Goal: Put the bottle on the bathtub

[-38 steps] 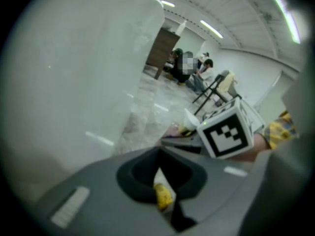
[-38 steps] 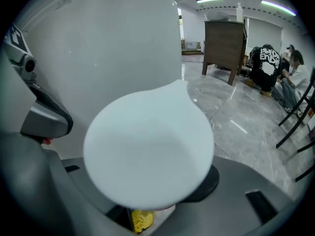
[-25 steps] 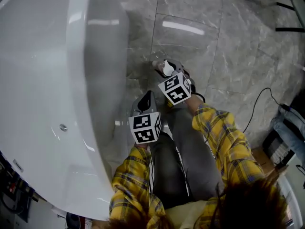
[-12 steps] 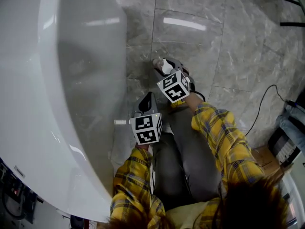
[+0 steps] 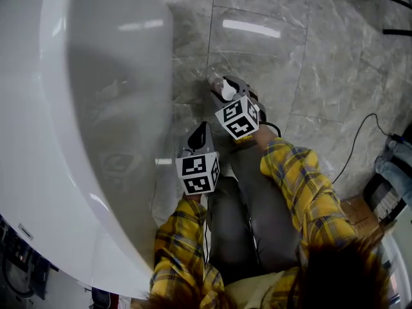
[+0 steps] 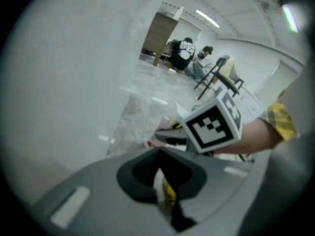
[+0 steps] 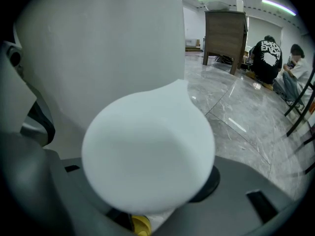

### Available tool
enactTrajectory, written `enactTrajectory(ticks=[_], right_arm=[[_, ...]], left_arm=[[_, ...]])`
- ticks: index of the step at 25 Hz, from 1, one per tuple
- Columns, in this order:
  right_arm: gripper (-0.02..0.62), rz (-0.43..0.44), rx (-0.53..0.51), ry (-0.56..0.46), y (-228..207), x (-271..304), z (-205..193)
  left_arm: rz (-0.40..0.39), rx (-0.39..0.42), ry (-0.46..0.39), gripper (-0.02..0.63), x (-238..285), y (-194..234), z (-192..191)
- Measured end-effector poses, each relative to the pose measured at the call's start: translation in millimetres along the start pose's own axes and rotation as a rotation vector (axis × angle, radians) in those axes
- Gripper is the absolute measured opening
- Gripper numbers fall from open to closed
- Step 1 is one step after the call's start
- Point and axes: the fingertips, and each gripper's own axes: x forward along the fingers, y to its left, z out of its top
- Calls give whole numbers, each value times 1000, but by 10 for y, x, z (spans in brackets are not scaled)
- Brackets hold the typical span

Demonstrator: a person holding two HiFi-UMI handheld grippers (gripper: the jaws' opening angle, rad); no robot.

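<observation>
My right gripper (image 5: 233, 94) pinches the smooth white bottle (image 7: 147, 151), my left gripper (image 6: 160, 181) is closed on nothing, and on the lift it could slip or clip the bathtub (image 5: 58, 140) wall to its left.

Bathtub (image 5: 48, 82) is seen from a changed angle: far less of its inside is shown than a second ago, and more of its grey-shaded outer wall (image 5: 122, 89). The small round fitting inside the bathtub is lost from view.
</observation>
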Motion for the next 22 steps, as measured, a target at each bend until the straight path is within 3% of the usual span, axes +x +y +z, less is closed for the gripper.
enactTrajectory(ticks=[8, 14, 22], right_arm=[[225, -18, -36, -2, 31, -36, -35], [226, -8, -60, 9, 157, -119, -67], [225, -34, -57, -15, 153, -437, 150]], left_arm=[[-24, 10, 17, 9, -17, -61, -21], [-41, 66, 23, 9, -78, -148, -11], [-40, 71, 12, 9, -320, -271, 134]])
